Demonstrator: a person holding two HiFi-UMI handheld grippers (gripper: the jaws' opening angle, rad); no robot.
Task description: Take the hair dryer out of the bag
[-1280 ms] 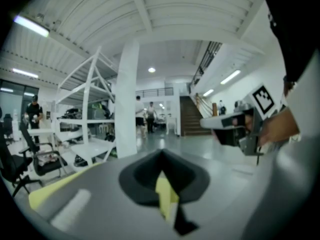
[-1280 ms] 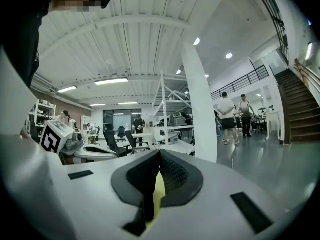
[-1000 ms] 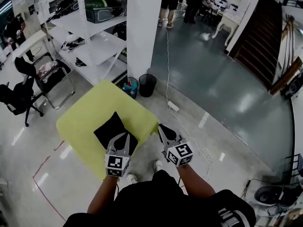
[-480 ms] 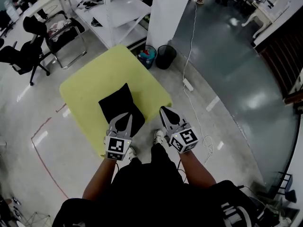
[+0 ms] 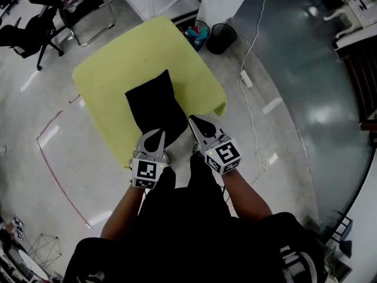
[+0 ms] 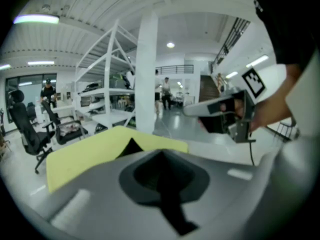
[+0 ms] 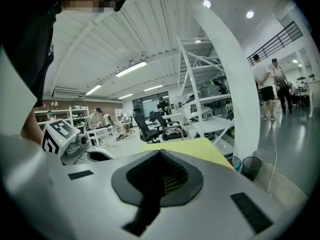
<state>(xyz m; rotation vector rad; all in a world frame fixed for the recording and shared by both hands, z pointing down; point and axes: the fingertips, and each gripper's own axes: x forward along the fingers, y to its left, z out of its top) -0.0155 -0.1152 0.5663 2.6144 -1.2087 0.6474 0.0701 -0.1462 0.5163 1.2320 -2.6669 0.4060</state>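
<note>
A black bag lies on the yellow-green table, its near end toward me. The hair dryer is hidden from sight. My left gripper is shut and empty, its tips over the bag's near edge. To its right my right gripper is also shut and empty, beside the bag's right near corner. In the left gripper view the closed jaws fill the bottom, with the table and a dark peak of the bag beyond. The right gripper view shows closed jaws and the table ahead.
Two waste bins stand past the table's far corner beside a white pillar. A white cable with a power strip trails on the floor at the right. Chairs and white shelving stand at the far left. Red tape marks the floor.
Both grippers have sunk and come forward to the bag's near edge. The head view has tipped downward, so the table sits higher in the picture.
</note>
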